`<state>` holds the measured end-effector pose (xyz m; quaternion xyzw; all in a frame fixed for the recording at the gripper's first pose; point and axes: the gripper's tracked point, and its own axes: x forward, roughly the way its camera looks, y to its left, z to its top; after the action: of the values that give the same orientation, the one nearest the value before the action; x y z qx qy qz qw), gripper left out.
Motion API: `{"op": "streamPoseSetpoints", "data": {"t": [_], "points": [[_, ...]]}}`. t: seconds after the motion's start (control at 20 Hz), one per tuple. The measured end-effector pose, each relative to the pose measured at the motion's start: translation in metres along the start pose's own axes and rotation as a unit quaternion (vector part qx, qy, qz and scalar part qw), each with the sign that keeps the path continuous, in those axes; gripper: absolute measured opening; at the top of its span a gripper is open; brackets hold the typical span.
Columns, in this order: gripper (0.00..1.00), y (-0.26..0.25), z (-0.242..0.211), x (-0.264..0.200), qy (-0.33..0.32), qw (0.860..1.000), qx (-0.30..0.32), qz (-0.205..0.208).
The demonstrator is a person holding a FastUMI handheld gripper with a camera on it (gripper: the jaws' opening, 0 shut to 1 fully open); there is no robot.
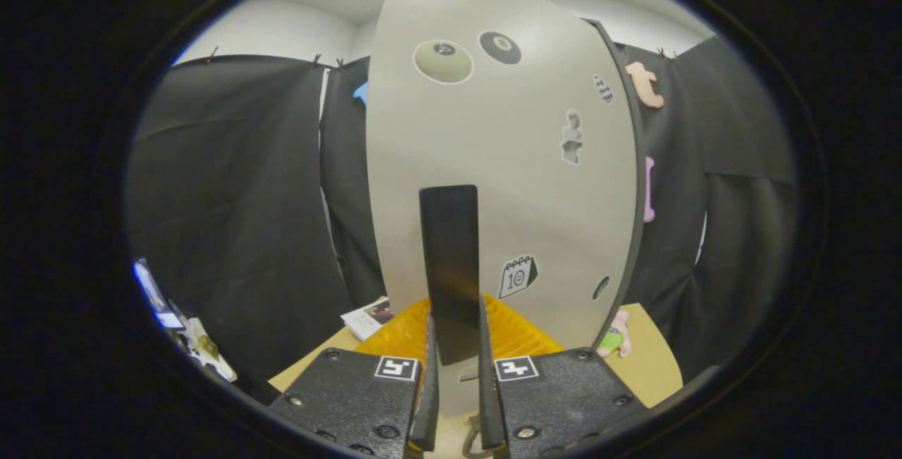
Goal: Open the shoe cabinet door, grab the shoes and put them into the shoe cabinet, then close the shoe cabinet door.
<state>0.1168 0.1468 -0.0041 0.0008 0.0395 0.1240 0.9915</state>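
Black handle (449, 261) on grey cabinet door (507, 184) pinched btwn gripper (456, 335) fingers.

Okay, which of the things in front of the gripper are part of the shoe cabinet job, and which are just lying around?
Part of the job:
- cabinet door, pale with stickers
- black door handle, its lower end between the gripper fingers, which look closed on it

Lying about:
- orange ridged mat on the table
- booklet
- small pink and green toy

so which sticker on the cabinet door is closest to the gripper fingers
The calendar sticker, low on the door just right of the black handle the gripper is shut on. The billiard-ball stickers sit far higher.
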Motion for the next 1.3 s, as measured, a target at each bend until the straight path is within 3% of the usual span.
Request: {"op": "streamPoseSetpoints", "data": {"t": [0.3,0.65,0.8,1.2,1.3], "points": [[0.25,-0.048,-0.005,-0.056,-0.001,1.000,0.003,-0.028],[0.17,-0.109,-0.008,-0.103,0.008,0.999,0.007,-0.040],[0.13,-0.140,-0.010,-0.118,0.011,0.999,0.015,-0.045],[0.04,-0.240,-0.007,-0.143,0.009,0.994,0.015,-0.108],[0.04,-0.253,-0.007,-0.144,0.006,0.994,0.037,-0.098]]}}
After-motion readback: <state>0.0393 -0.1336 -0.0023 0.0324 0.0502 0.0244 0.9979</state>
